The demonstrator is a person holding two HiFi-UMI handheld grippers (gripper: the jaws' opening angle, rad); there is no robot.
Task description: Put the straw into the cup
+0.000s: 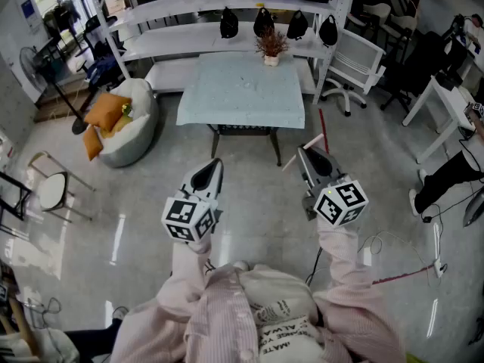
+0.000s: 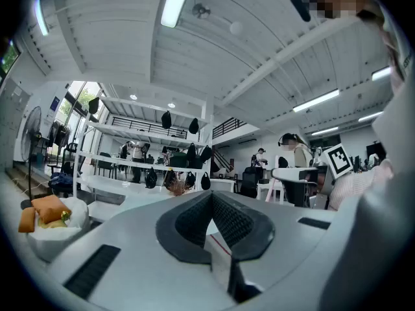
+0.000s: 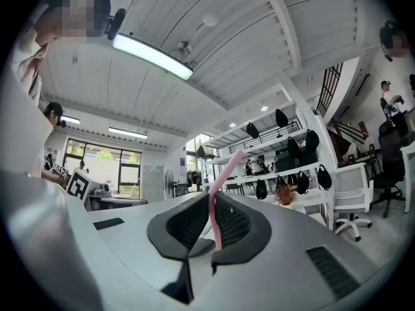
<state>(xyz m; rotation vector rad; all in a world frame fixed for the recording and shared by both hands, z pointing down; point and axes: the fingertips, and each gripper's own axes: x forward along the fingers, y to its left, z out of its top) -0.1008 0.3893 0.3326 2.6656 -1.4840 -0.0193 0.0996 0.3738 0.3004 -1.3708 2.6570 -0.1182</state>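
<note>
Right gripper (image 3: pixel 213 198) clamps pink straw (image 3: pixel 227 168), tip leaning 1 o'clock; thin pinch may let it pivot or slip. Left gripper (image 2: pixel 211 197) closed, empty. No cup visible.

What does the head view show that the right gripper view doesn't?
Head view only: the beanbag with orange cushions, the round stool. Right gripper view only: the ceiling light strip, the right gripper, fingers shut on the pink straw. Both: pink straw, potted plant, shelves with black bags.
</note>
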